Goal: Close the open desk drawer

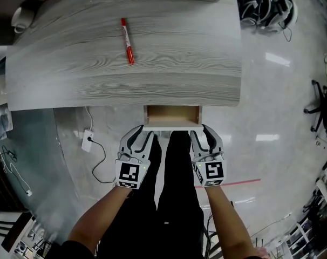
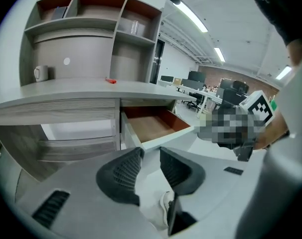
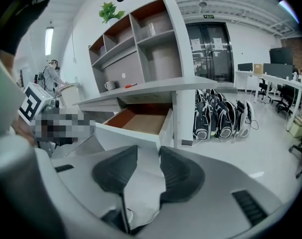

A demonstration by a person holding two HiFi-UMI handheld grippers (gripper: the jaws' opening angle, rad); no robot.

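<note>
Left claw: 2 dark ribbed jaws spread, nothing pinched between them, pale floor showing through the gap. Its tips are at the left end of the drawer front; whether they touch it cannot be told. Right claw: 2 jaws likewise spread and empty, tips at the right end of the same front panel. Each claw carries 1 marker cube, and the person's black trousers stand between the 2 claws. Drawer: open, pulled out from under the counter's near edge, white front panel toward the person, brown wooden bottom bare. Counter: grey wood-grain top. On it, 1 red pen lies well back from the drawer, left of centre. 1 white mug stands at the counter's far left. Shelf unit rises at the counter's back with several open compartments, and 1 green plant sits on top. On the floor, 1 white plug with a cable lies left of the left claw. A row of black backpacks stands beyond the counter's right end.
</note>
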